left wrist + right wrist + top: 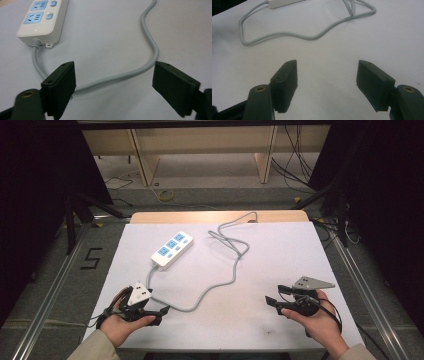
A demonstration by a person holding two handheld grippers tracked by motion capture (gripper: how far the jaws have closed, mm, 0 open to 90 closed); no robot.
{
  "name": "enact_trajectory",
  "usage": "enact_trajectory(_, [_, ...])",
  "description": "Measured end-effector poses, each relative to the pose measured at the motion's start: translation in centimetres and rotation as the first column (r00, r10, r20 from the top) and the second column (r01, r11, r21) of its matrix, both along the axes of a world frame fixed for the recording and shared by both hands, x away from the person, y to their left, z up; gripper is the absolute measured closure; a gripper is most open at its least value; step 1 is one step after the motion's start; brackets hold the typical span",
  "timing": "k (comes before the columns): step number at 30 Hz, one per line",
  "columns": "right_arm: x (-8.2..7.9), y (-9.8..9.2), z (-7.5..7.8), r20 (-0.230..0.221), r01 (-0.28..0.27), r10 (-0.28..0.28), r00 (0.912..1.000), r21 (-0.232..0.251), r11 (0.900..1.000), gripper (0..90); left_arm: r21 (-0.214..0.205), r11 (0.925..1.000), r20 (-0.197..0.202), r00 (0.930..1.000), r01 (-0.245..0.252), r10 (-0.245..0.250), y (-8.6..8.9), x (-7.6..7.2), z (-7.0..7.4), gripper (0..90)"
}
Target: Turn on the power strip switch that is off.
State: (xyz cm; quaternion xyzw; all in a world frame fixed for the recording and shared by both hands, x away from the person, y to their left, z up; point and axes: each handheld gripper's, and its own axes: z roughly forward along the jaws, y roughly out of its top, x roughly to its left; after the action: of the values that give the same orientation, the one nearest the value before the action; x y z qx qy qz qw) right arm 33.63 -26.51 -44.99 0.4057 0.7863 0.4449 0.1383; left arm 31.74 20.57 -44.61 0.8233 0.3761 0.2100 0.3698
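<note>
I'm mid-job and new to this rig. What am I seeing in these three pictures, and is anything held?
A person sits at a white table with a hand-held gripper in each hand: the left hand-held gripper and the right hand-held gripper. The high view looks down from above. The other two come from cameras riding on each gripper, looking along its black jaws. On the table lies a white power strip with blue sockets, its grey cable looping across. Both grippers stand open and hold nothing; the cable runs past the left one's jaws.

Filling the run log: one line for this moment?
left gripper: open, over cable | right gripper: open, nothing held | power strip: untouched
</note>
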Motion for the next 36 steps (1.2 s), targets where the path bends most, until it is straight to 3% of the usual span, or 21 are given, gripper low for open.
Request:
enact_trajectory(3, [0.0, 0.1, 0.0, -0.003, 0.0, 0.0, 1.0, 0.004, 1.0, 33.8, 0.004, 1.0, 0.003, 1.0, -0.008, 0.008, 0.1, 0.0, 0.1, 32.1])
enact_trajectory(4, [0.0, 0.1, 0.0, -0.005, -0.001, 0.001, 1.0, 0.003, 1.0, 33.8, 0.006, 0.9999, 0.003, 0.9999, -0.015, 0.015, 0.2, -0.1, 0.2, 32.1])
enact_trajectory(6, [0.0, 0.2, 0.0, -0.006, -0.002, 0.002, 1.0, 0.0, 1.0, 33.8, 0.009, 0.9988, -0.001, 0.9988, -0.048, 0.048, 0.3, 0.0, 0.5, 49.0])
enact_trajectory(7, [0.0, 0.3, -0.1, -0.004, -0.005, 0.005, 1.0, 0.001, 1.0, 33.8, 0.008, 0.9988, -0.005, 0.9988, -0.048, 0.048, 0.3, 0.0, 0.5, 64.4])
enact_trajectory(8, [0.0, 0.3, -0.1, -0.004, -0.005, 0.005, 1.0, 0.001, 1.0, 33.8, 0.002, 0.9986, -0.01, 0.9986, -0.052, 0.052, 0.4, 0.1, 0.5, 64.4])
enact_trajectory(11, [0.1, 0.3, -0.1, -0.004, -0.004, 0.004, 1.0, 0.004, 1.0, 33.8, -0.005, 0.9982, -0.031, 0.9978, -0.06, 0.059, 0.5, 0.3, 0.5, 89.4])
enact_trajectory(15, [0.1, 0.2, -0.1, -0.006, -0.002, 0.002, 1.0, 0.002, 1.0, 33.8, 0.01, 0.9993, -0.035, 0.9987, -0.037, 0.037, 0.5, 0.5, 0.8, 89.6])
enact_trajectory(19, [0.1, 0.1, -0.1, -0.003, 0.002, -0.002, 1.0, 0.001, 1.0, 33.8, -0.014, 0.9987, -0.03, 0.9983, -0.05, 0.049, 0.3, 1.0, 1.0, 89.6])
enact_trajectory(24, [0.1, 0.2, -0.1, -0.005, 0.002, -0.002, 1.0, -0.001, 1.0, 33.8, -0.007, 0.9987, -0.052, 0.9974, -0.051, 0.05, -0.1, 1.5, 1.3, 89.8])
enact_trajectory(36, [0.0, 0.2, -0.1, -0.004, 0.002, -0.002, 1.0, -0.003, 1.0, 33.8, -0.004, 0.9979, -0.058, 0.9962, -0.065, 0.065, -0.8, 3.6, 1.6, 89.9])
